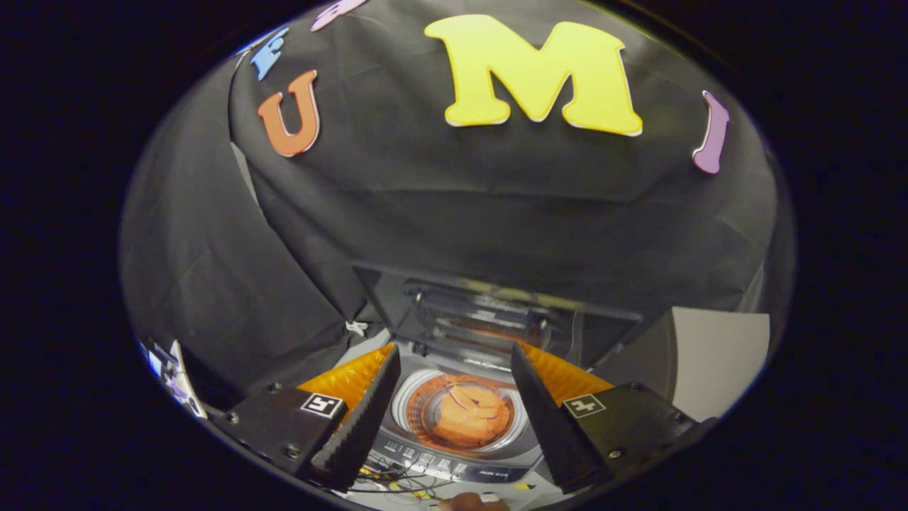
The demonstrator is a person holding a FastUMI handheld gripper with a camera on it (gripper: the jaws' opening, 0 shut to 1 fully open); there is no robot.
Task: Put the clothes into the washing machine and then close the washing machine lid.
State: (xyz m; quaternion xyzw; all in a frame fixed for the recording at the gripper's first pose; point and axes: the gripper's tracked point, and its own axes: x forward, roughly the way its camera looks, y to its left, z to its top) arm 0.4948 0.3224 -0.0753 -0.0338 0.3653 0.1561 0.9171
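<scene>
Fingers of my gripper [454,404] stand spread wide with nothing between the pads, and through the gap I look down into the top-loading washing machine [461,465]. Going left to right: my left finger [362,419], then the drum [415,397] with the orange clothes [472,415] already bunched inside it, then my right finger [539,419]. Beyond them the lid [489,323] stands raised, leaning back toward the black cloth. The garment looks soft, light and limp, so it needs no more handling, I judge. The lid looks like a rigid, smooth hinged panel; I would catch its upper free edge and swing it down gently, minding slip.
</scene>
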